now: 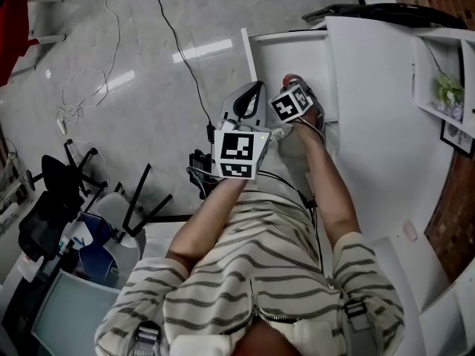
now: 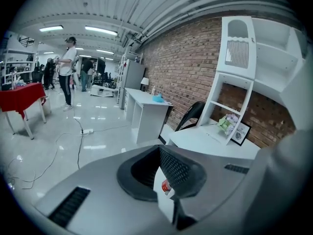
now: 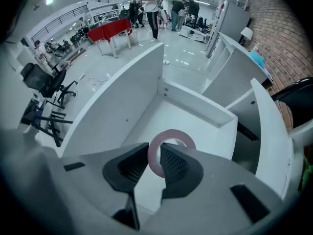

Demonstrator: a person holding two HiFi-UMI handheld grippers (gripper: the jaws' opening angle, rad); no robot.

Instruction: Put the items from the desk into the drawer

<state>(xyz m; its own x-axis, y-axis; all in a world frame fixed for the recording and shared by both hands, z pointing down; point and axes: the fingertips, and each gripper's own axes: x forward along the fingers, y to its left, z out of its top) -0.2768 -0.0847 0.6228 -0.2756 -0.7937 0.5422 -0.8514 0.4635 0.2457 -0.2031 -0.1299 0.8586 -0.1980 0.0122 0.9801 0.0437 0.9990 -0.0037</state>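
In the right gripper view my right gripper [image 3: 155,153] points steeply down, shut on a pink ring [image 3: 172,133] like a tape roll, which stands on edge between the pads. Below it lies the open white drawer [image 3: 122,94], with nothing on the part of its floor that shows. The head view shows the same ring [image 1: 292,78] just over the drawer [image 1: 286,50], under my right gripper [image 1: 294,87]. My left gripper [image 1: 255,89] hovers beside the drawer's left wall. In the left gripper view its jaws [image 2: 157,155] are shut on a small white item with a red mark [image 2: 163,199].
The white desk [image 1: 371,95] runs to the right of the drawer, with a shelf unit and a small plant [image 1: 448,91] at its far side. A black chair [image 1: 386,10] stands beyond. A cable [image 1: 178,43] crosses the floor; office chairs [image 1: 52,199] crowd the left.
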